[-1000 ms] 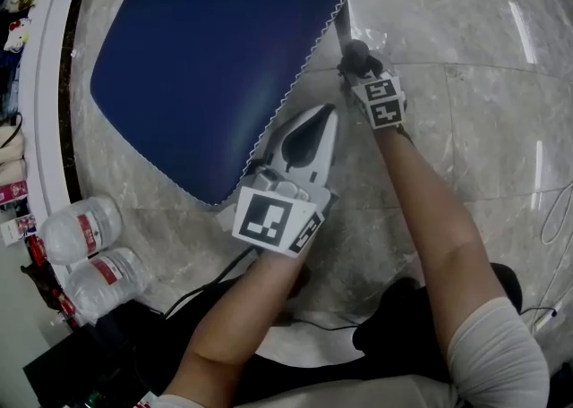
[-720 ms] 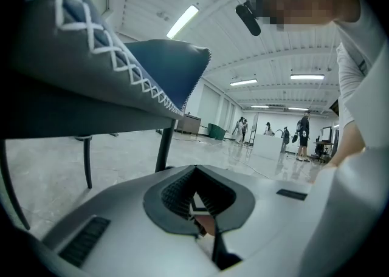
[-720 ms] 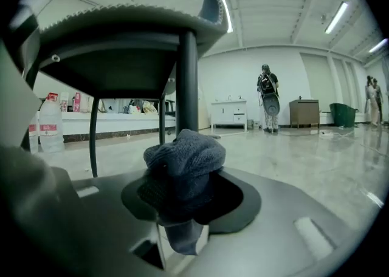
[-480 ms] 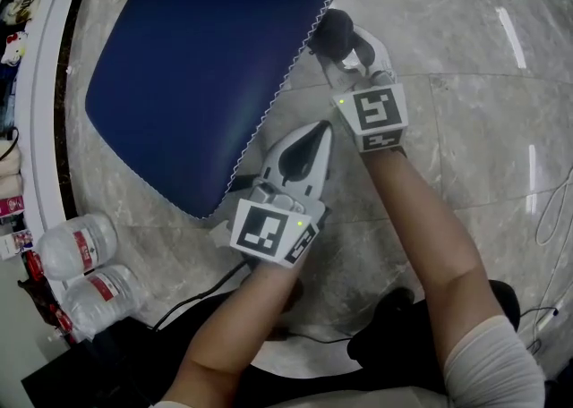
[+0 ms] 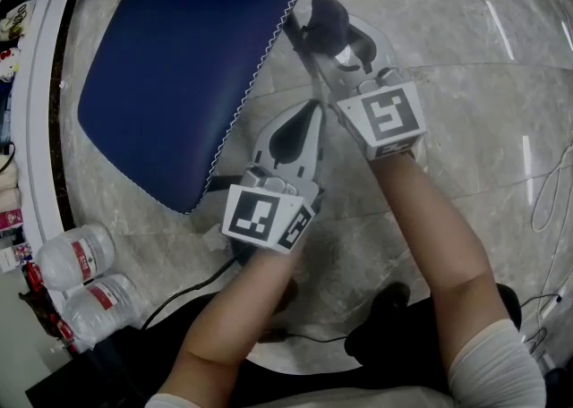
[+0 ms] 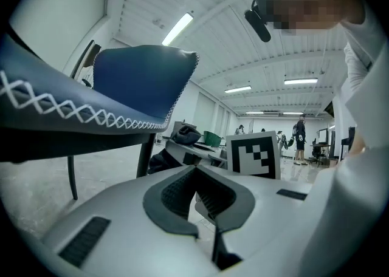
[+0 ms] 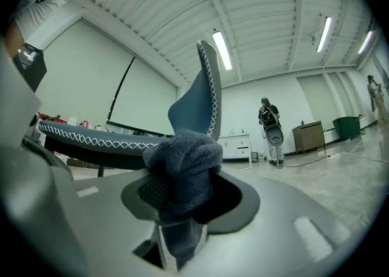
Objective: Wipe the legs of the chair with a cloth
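Observation:
The chair has a blue seat (image 5: 179,66) with white zigzag stitching and thin dark legs (image 5: 304,55). My right gripper (image 5: 336,39) is shut on a bunched dark grey cloth (image 5: 327,21), which it holds against the leg just below the seat's corner. In the right gripper view the cloth (image 7: 182,166) fills the jaws, with the seat (image 7: 97,145) and backrest (image 7: 197,112) behind it. My left gripper (image 5: 313,109) sits beside the same leg, lower down. Its jaws are shut with nothing between them (image 6: 197,188). The left gripper view shows the seat (image 6: 67,112) above a leg (image 6: 146,154).
Two plastic water bottles (image 5: 76,254) lie at the lower left beside a white curved ledge (image 5: 36,111). A black cable (image 5: 192,290) runs over the marble floor near the person's feet. A thin cord (image 5: 551,191) lies at the right. A person (image 7: 270,127) stands far off.
My right gripper has risen along the chair leg with the cloth, closer to the seat's corner. The left gripper has hardly moved.

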Tool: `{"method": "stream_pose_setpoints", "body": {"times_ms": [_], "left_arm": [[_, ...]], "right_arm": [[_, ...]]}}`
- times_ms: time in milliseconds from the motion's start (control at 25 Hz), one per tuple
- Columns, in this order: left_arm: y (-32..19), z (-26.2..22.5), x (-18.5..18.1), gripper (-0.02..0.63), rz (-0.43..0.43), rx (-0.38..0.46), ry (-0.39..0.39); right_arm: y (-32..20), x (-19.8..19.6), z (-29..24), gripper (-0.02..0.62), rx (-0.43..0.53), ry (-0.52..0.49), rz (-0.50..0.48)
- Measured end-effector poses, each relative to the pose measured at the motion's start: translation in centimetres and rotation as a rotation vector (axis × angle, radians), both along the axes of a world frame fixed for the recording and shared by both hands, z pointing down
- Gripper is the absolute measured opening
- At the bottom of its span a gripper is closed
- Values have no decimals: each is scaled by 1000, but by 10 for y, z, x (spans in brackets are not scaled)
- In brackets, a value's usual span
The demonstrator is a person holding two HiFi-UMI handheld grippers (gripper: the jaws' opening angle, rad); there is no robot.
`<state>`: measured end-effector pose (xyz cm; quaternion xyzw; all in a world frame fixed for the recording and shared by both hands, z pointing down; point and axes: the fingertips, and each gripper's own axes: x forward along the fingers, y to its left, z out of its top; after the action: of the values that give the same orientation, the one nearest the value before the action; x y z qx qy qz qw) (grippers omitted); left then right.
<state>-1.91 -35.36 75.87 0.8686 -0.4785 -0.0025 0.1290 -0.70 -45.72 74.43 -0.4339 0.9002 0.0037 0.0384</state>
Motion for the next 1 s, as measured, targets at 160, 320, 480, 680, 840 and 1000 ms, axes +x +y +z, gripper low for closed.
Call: {"method": "stream_pose_setpoints", "body": {"times_ms": [160, 320, 480, 680, 840, 1000], "left_arm": [[-7, -19, 10, 6, -6, 7, 6], [-12, -71, 31, 6, 4, 71, 19], [-11, -166, 42, 6, 1, 60, 58], [-4, -331, 32, 6, 7, 48, 5], [29, -500, 35, 6, 27, 32, -36], [78, -696, 48, 6, 46, 49, -58]], "right_arm": [[5, 21, -16, 146, 3, 19, 20], [10, 43, -52, 146, -13, 52, 68], [16, 70, -151, 145, -65, 43, 122], [62, 76, -307, 146, -100, 69, 94], [124, 83, -484, 145, -113, 41, 52], [190, 100, -682, 146, -138, 70, -2]]}}
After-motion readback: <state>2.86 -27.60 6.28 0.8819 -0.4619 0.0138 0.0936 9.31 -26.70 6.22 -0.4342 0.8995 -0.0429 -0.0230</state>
